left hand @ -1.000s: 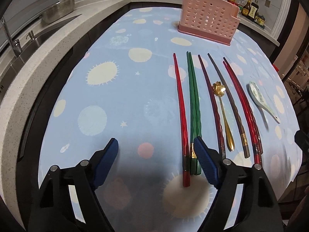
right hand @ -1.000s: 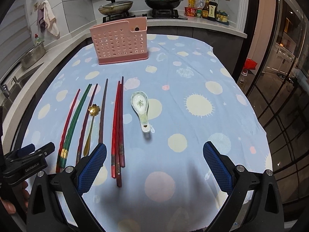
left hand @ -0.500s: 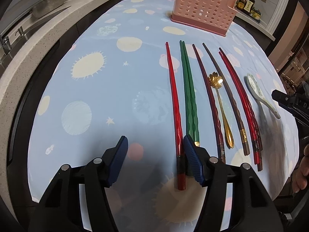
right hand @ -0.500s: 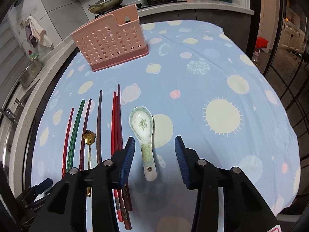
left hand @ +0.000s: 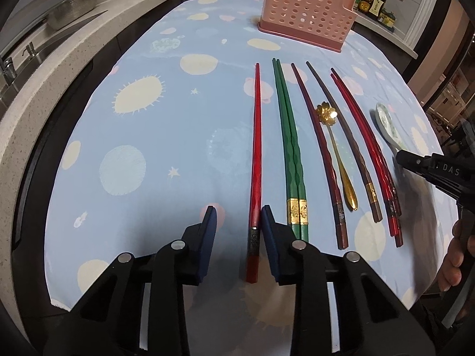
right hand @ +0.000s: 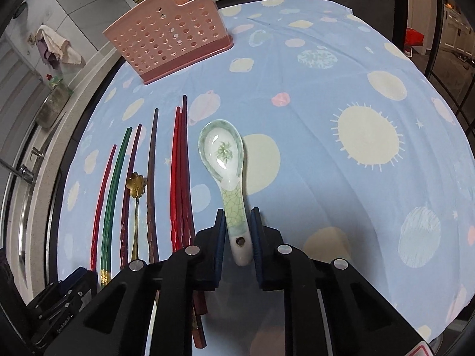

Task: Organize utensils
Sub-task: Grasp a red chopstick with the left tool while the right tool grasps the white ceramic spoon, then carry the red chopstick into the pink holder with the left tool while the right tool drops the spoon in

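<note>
Left gripper (left hand: 239, 216): jaws spread around the red chopstick (left hand: 256, 160), ready to pinch.
Right gripper (right hand: 236, 222): jaws nearly closed on the ceramic spoon (right hand: 228, 178) handle; contact unclear.
Pink holder (right hand: 172, 47): 11 o'clock, the destination.

A metal colander (left hand: 74, 7) sits on the pale counter (left hand: 38, 68) beside a faucet (left hand: 7, 68) — sauce bottles (left hand: 371, 0), probably, stand far right.
</note>
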{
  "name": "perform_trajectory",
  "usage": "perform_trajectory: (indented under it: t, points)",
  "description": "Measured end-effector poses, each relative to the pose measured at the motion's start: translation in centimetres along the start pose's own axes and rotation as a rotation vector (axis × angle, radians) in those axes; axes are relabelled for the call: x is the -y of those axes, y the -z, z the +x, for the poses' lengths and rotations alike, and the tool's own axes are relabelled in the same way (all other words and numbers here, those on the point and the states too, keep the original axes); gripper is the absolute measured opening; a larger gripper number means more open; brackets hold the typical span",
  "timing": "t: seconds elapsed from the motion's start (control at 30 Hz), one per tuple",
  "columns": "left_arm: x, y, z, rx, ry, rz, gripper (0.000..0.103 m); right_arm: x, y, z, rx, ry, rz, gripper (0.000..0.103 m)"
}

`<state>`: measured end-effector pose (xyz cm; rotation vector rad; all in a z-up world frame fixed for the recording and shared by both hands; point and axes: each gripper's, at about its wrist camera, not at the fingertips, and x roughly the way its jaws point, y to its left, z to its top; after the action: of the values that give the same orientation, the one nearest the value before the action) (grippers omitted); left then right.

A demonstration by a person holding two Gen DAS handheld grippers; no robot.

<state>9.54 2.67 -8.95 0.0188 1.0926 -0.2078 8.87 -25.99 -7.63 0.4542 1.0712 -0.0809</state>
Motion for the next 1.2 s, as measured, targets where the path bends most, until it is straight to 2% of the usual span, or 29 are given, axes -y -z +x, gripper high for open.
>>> perform_trajectory:
  t: [0.07,0.27,0.43,0.57,0.73,0.8,0.97,1.2]
  points:
    - [0.3,0.1,0.0,0.000,0.005,0.004,0.022,-0.1,0.1,0.0,-0.001,-0.005,-0.002,0.014]
    - [0.1,0.0,0.0,-0.007,0.025,-0.013,0.022,0.5,-0.4,-1.0,0.011,-0.040,0.049,0.019]
    - [-0.1,-0.1,0.0,-0.014,0.042,-0.031,0.022,0.8,-1.2,-1.8,0.034,-0.068,0.074,0.019]
    - [0.0,-0.1,0.0,-0.016,0.039,-0.025,0.022,0.9,-1.1,-0.8,0.010,-0.062,0.071,0.019]
    - [-0.2,0.0,0.0,-0.015,0.047,-0.033,0.022,1.1,-0.4,0.2,-0.016,-0.066,0.073,0.015]
    - [-0.2,0.0,0.0,-0.013,0.046,-0.034,0.020,0.9,-0.1,0.4,-0.020,-0.069,0.061,0.009]
    - [-0.1,0.2,0.0,-0.011,0.052,-0.031,0.009,0.6,0.3,0.3,-0.014,-0.054,0.033,0.008]
    - [0.2,0.3,-0.9,0.009,0.071,-0.019,0.007,0.0,0.4,-1.6,0.029,-0.042,0.001,0.008]
